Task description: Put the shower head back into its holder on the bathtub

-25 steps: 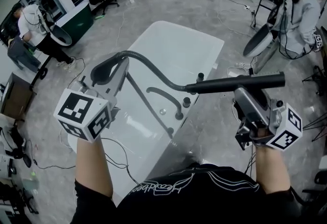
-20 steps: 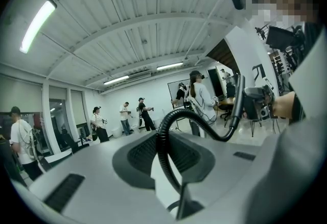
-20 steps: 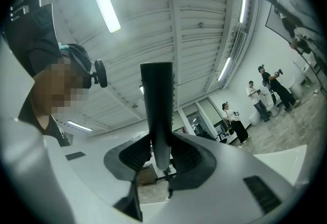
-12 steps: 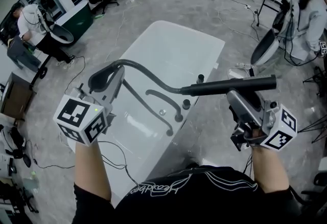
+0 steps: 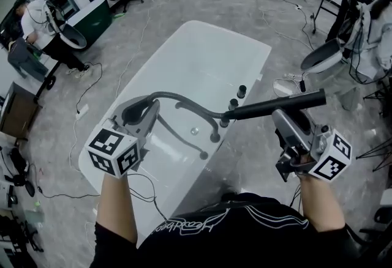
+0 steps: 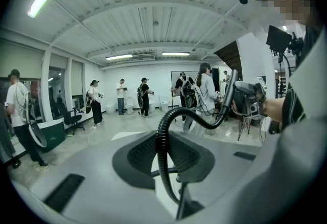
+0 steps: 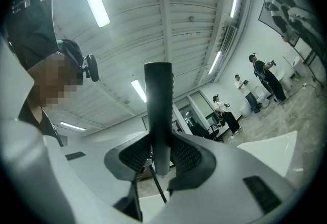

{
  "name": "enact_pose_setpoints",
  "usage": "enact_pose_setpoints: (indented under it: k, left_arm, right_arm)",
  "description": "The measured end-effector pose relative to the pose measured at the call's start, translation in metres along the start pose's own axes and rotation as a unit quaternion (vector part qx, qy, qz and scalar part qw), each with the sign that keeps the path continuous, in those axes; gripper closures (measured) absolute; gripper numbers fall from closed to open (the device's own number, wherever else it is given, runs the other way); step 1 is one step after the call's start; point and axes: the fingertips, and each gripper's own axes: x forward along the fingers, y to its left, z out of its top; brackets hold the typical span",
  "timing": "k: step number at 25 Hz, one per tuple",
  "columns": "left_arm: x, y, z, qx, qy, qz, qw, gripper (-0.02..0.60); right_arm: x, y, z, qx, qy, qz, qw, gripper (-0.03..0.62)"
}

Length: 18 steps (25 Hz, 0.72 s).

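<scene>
A white tub (image 5: pixel 202 59) stands on a grey floor (image 5: pixel 245 10), people (image 5: pixel 37 28) around. Held up by its right rim, the shower head (image 5: pixel 278 104) lies nearly level, free end rightward, clamped in the right tongs (image 5: pixel 285 117). The left tongs (image 5: pixel 144 115) pinch its hose (image 5: pixel 184 100).

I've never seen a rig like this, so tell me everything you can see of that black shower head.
The shower head is a slim, straight, matte black stick, plastic or coated metal by its look. It is held roughly level, its hose end over the white bathtub's rim, not yet in a holder. The right gripper is shut on it partway along. A ribbed black hose leaves that end and arcs to the left gripper, which is shut on the hose.
</scene>
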Motion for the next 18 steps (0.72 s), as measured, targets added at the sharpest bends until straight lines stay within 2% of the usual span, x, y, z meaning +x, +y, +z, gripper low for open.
enact_pose_setpoints:
  k: [9,15,18]
  left_arm:
    - [0.002,-0.025,-0.078,-0.049,0.023,-0.030,0.9981,0.517]
    - [0.018,-0.050,-0.123,-0.078,0.031,-0.046,0.9954,0.517]
    - [0.028,-0.061,-0.149,-0.085,0.048,-0.049,0.9940,0.517]
  right_arm:
    - [-0.006,0.025,-0.022,-0.016,0.013,-0.003,1.000,0.470]
    - [-0.014,0.025,-0.024,-0.014,0.014,-0.005,1.000,0.470]
    - [-0.017,0.024,-0.030,-0.019,0.021,-0.007,1.000,0.471]
